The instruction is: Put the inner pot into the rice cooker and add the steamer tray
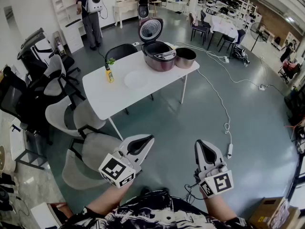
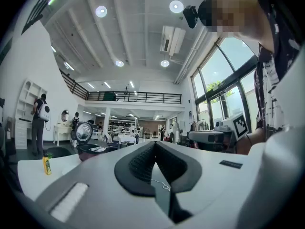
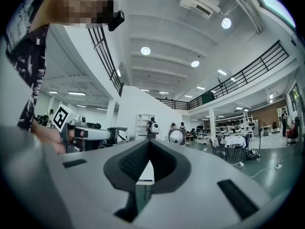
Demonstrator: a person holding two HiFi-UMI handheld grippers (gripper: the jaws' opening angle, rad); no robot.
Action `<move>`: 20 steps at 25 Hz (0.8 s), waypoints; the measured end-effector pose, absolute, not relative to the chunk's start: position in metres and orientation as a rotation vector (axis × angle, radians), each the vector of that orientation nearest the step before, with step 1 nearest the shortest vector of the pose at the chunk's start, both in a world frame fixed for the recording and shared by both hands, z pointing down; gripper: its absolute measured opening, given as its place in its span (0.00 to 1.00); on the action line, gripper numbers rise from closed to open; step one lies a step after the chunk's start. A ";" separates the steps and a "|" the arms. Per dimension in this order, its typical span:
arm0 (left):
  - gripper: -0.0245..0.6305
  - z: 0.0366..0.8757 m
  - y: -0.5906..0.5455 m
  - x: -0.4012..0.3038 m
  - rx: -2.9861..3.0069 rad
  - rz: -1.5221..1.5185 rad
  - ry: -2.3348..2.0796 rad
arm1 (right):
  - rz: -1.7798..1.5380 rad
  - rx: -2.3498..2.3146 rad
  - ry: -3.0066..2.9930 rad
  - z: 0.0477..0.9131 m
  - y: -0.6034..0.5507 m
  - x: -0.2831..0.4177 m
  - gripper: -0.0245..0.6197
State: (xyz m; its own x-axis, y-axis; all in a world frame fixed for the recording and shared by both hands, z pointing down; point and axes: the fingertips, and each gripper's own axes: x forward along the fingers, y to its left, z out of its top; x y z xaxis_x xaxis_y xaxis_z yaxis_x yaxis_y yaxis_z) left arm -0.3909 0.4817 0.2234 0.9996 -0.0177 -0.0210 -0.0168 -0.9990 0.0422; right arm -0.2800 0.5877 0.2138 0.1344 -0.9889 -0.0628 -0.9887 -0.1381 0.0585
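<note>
Standing well apart from the long white table [image 1: 157, 87], you hold both tools level and empty. Your left gripper [image 1: 148, 139] has its black ribbed pads pressed together on nothing, and your right gripper [image 1: 200, 145] is clenched in the same way, also with nothing between the jaws. On the table, from left to right, there is a small yellow bottle with a green top [image 1: 109, 74], then a flat round white steamer tray [image 1: 136, 79] lying on the tabletop. Next comes the dark red rice cooker [image 1: 159, 56] with its round lid standing up open, and just beside it on the right is the dark metal inner pot [image 1: 185, 57], which is outside the cooker. So I judge that the task is not begun and the step in hand is to walk to the table. To do it well, come to the near long side, watch the white cable [image 1: 220, 101] on the floor at the right, and spread the jaws of both grippers before you reach. Take the pot by opposite points of its rim, keep it level, and lower it straight into the cooker body; the tray goes on afterwards. About writing: only the black and white square markers on the gripper cubes are clear; the bottle label and the cooker's panel are too small to read.
</note>
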 end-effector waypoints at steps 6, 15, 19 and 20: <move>0.04 0.224 0.478 -0.387 3.095 -0.035 -0.027 | -0.139 2.358 -2.068 0.215 0.584 -0.277 0.03; 0.04 0.225 0.482 -0.388 3.089 -0.031 -0.030 | -0.124 2.319 -2.259 0.210 0.582 -0.286 0.04; 0.04 0.224 0.481 -0.387 3.091 -0.036 -0.037 | -0.157 2.250 -2.370 0.206 0.571 -0.298 0.88; 0.04 0.225 0.482 -0.387 3.091 -0.035 -0.036 | -0.156 2.238 -2.373 0.207 0.571 -0.300 0.89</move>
